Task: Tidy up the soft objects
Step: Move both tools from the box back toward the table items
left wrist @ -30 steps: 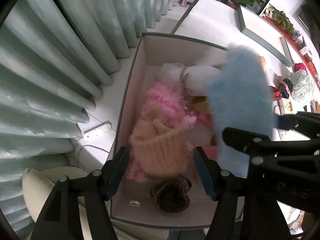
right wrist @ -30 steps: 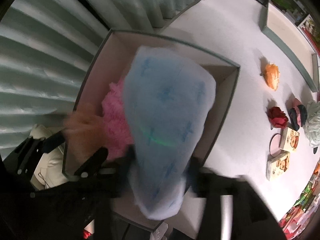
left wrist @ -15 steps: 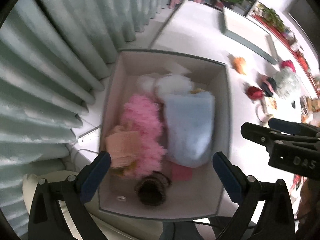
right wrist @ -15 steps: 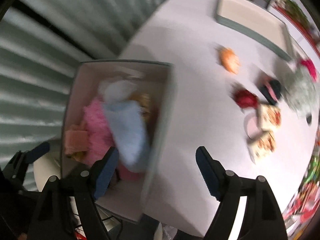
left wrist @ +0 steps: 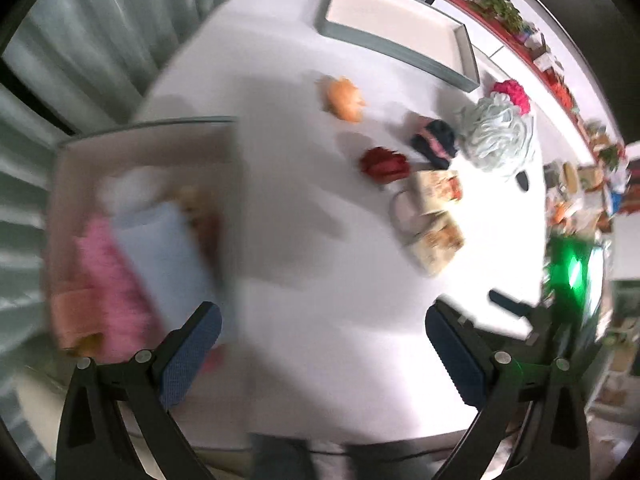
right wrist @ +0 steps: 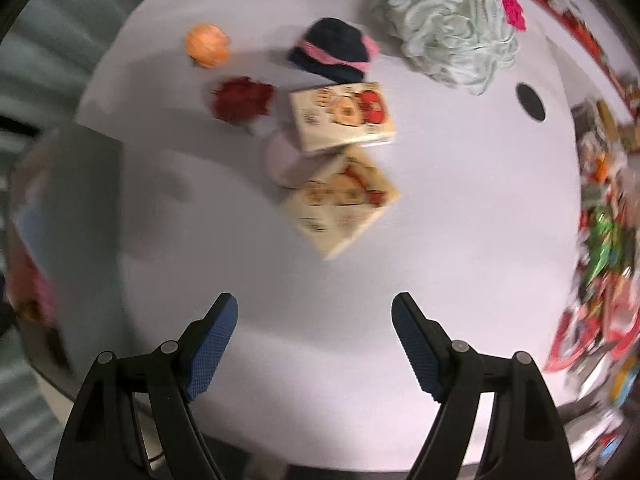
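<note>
Storage box (left wrist: 144, 136), grey-walled and open-topped, sits at the table's left edge beside pale pleated curtains and already holds soft things: a pale blue fluffy cloth (left wrist: 164, 248), a pink fuzzy piece (left wrist: 108, 268) and a peach knit item (left wrist: 68, 312). More soft objects wait on the white table (right wrist: 460, 208): an orange plush ball (right wrist: 207, 45), a dark red fabric flower (right wrist: 242, 99), a navy knit hat with a pink band (right wrist: 332, 50), a mint green mesh pouf (right wrist: 452, 28) and a bright pink frilly piece (right wrist: 508, 0). Two printed cartoon boxes (right wrist: 344, 116) lie by a round pale lid; their writing is too blurred to read.

The left gripper (left wrist: 320, 344) stands fully spread with nothing between its pads; its jaws have just been opening. The right gripper (right wrist: 314, 340) is also wide and empty, hanging over bare table. Judging by this, the step in hand is fetching the next soft item. That calls for lowering a gripper over one, probably the flower or ball, and closing gently.
</note>
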